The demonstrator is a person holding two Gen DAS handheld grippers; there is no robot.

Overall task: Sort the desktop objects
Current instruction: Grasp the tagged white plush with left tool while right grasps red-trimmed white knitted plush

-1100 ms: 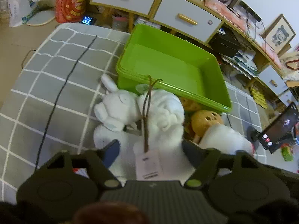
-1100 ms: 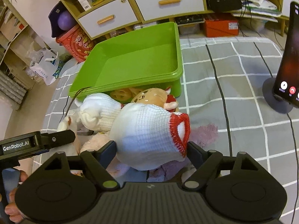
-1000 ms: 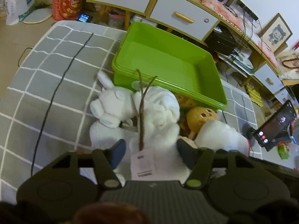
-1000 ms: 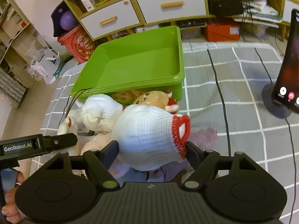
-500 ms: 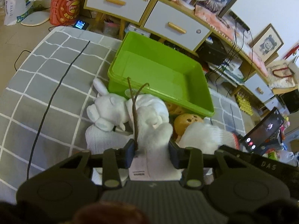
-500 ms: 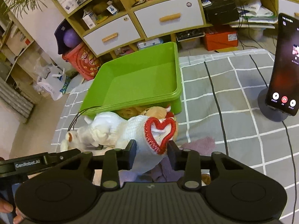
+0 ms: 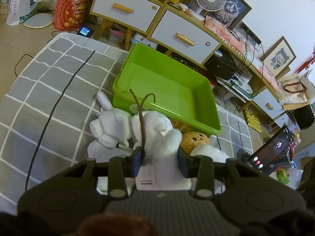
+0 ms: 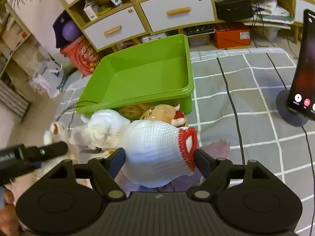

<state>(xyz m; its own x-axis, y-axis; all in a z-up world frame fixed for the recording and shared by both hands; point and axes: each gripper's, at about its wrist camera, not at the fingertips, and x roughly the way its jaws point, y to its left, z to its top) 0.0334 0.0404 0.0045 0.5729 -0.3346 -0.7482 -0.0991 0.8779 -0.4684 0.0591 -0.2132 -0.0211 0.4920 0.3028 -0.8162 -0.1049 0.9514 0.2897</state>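
Observation:
My left gripper [image 7: 159, 160] is shut on a white plush toy [image 7: 157, 135] with a brown cord and a paper tag, lifted in front of the empty green bin [image 7: 167, 90]. A second white plush [image 7: 112, 127] lies to its left, an orange plush [image 7: 195, 139] to its right. My right gripper [image 8: 159, 157] is closed around a white knitted item with red trim [image 8: 155, 147], holding it above the bed. The green bin [image 8: 141, 78] stands beyond, with the orange plush [image 8: 157, 114] and the left gripper's white plush [image 8: 106, 127] between.
A grey checked bedcover [image 7: 39, 90] with a black cable [image 7: 57, 102] lies under everything. A phone on a stand [image 8: 303, 78] is at the right. White drawers [image 7: 153, 21] and cluttered shelves run behind the bin. A purple cloth [image 8: 216, 147] lies under the right gripper.
Both grippers closed from wide open onto their toys and rose away from the bed. The right gripper's jaws have spread a little since half a second ago.

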